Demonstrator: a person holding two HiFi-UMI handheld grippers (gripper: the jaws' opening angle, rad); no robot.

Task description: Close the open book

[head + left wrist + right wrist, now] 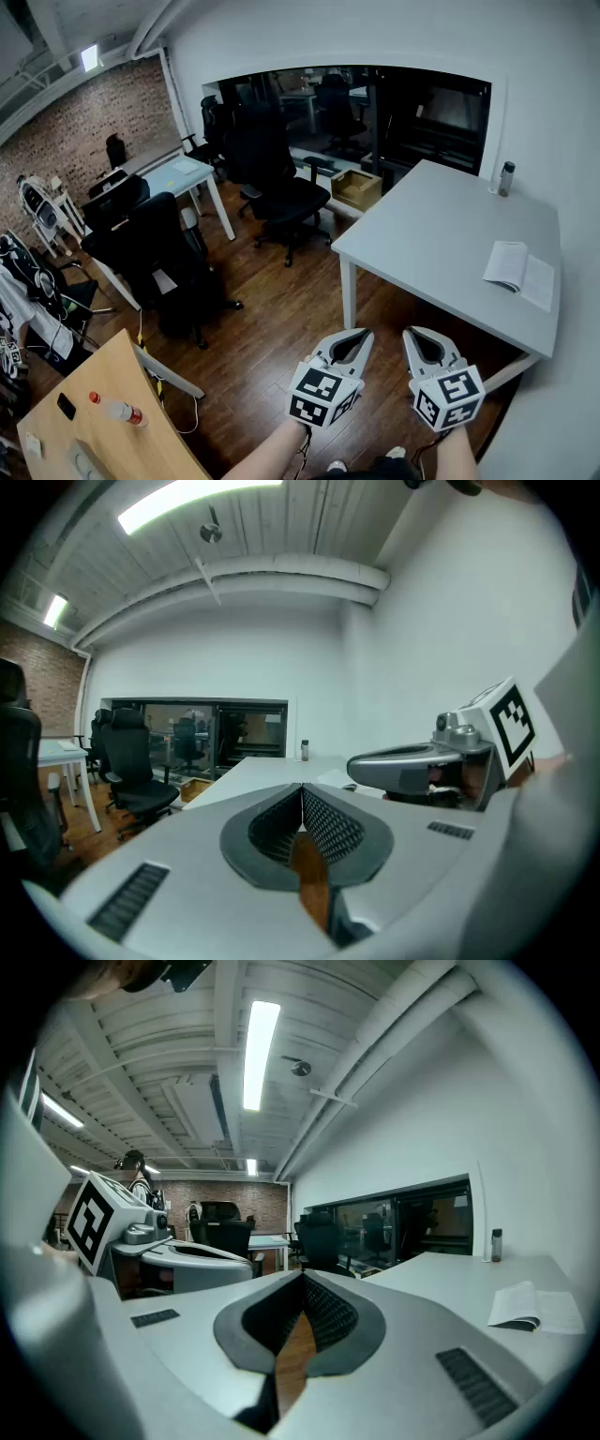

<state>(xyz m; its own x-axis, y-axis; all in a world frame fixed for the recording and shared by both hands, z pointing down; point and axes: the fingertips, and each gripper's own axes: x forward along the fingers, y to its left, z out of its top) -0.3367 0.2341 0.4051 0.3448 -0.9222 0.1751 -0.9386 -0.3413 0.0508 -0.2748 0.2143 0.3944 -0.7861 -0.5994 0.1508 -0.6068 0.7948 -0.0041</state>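
On the table [441,234], by its right edge, the book [519,273] lies open and flat. Its spine seems to run toward the table's far side, with the long spread lying across. I judge it light and floppy, best taken by one outer page edge. My left gripper [360,337] and right gripper [415,336] hang short of the table's near edge, jaws pressed together on nothing.

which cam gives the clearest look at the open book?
Head view: the open book lies in full view from above on the table, both pages showing. The right gripper view catches it low and nearly edge-on. The left gripper view shows at most a pale sliver.
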